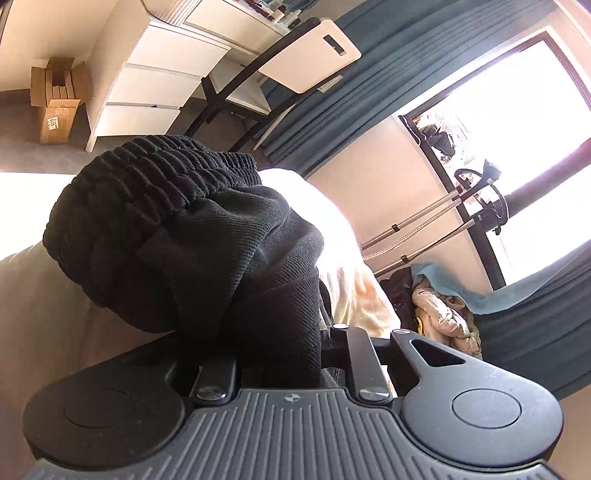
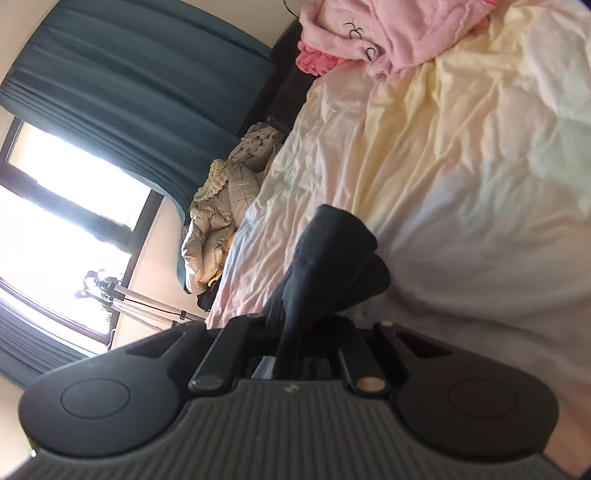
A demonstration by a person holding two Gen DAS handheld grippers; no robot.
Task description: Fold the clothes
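A black garment with a ribbed elastic waistband (image 1: 177, 236) fills the middle of the left wrist view, bunched up. My left gripper (image 1: 284, 354) is shut on it, its fingers buried in the cloth. In the right wrist view my right gripper (image 2: 295, 332) is shut on another part of the black garment (image 2: 332, 258), which sticks up between the jaws above the cream bedsheet (image 2: 443, 166). The fingertips of both grippers are hidden by the cloth.
A pink fleece garment (image 2: 369, 33) lies at the far end of the bed. A beige quilted jacket (image 2: 218, 221) is heaped beside the bed by teal curtains (image 2: 129, 92). A white drawer unit (image 1: 147, 81), a chair (image 1: 295, 62) and a cardboard box (image 1: 59, 99) stand beyond.
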